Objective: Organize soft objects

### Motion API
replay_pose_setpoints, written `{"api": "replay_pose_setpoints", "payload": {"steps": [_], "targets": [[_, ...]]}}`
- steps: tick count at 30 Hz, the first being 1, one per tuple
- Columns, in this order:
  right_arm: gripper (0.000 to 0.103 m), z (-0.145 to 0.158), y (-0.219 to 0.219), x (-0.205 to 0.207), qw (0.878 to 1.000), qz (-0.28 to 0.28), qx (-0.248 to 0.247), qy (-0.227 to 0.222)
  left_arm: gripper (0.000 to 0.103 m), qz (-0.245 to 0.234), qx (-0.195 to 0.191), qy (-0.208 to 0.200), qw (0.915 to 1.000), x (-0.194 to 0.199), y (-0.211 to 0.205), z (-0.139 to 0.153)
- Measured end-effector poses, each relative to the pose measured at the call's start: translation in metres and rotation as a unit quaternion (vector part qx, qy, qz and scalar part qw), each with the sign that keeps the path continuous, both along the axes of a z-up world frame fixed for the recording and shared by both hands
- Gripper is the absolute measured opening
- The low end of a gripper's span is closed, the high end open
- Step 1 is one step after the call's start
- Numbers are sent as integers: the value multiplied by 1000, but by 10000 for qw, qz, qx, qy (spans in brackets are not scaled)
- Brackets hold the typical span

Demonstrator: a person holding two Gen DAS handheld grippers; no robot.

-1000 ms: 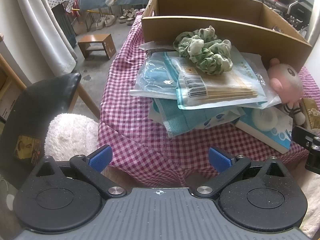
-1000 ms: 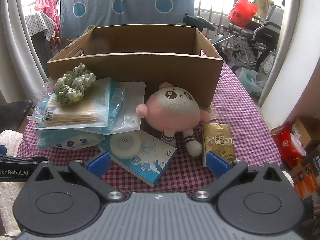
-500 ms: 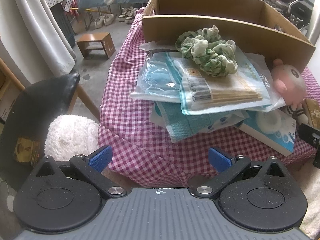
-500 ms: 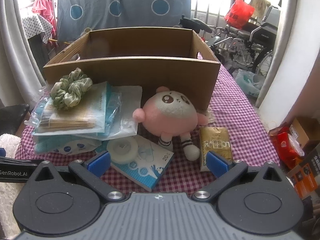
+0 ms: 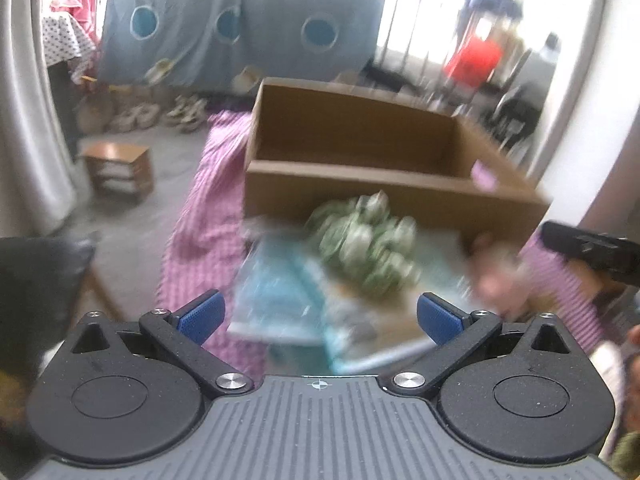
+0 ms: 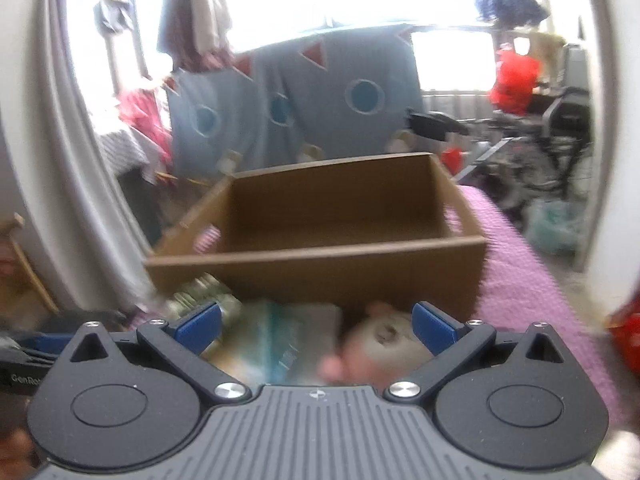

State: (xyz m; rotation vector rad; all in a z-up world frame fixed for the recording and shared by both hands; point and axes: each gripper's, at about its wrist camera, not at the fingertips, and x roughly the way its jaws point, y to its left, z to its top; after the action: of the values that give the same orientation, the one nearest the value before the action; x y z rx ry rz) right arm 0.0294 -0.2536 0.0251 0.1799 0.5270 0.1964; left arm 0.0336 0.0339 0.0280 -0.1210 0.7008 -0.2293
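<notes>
Both views are blurred by motion. A green and white scrunchie (image 5: 366,240) lies on a pile of plastic packets (image 5: 280,300) in front of an open cardboard box (image 5: 360,148). My left gripper (image 5: 318,316) hangs open just short of that pile, with nothing between its fingers. A pink and white plush toy (image 6: 384,344) sits against the front wall of the box (image 6: 320,268), right between the fingers of my right gripper (image 6: 316,320), which is open. The scrunchie (image 6: 200,292) shows by the right gripper's left fingertip. The box looks empty inside.
A pink checked cloth (image 5: 204,208) covers the table and hangs over its left edge. A small wooden stool (image 5: 118,170) stands on the floor to the left. The other gripper's body (image 5: 592,248) reaches in at the right. A wheelchair (image 6: 560,120) stands behind the table.
Both grippers have swung up and forward towards the box, so the views now look level over the table and are blurred. Both stay open.
</notes>
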Motion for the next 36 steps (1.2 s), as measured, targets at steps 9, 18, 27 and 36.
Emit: {"api": "replay_pose_setpoints", "payload": {"steps": [9,18,27,36], "targets": [[89,-1,2,56,9873,855,1310,276,96,-793,270,-248,9962,26,-22,1],[56,-25,28,89,9804,1245,1133,1022,66,-1236,563,76,9907,48,-37,-12],[22,-42,41,101,9746,1378,1026,1436,45,-1296,447,115,9905,52,-35,-15],[11,-27,31,92,9753,1510,1263,1003,35,-1270,267,-238,9913,41,-39,4]]}}
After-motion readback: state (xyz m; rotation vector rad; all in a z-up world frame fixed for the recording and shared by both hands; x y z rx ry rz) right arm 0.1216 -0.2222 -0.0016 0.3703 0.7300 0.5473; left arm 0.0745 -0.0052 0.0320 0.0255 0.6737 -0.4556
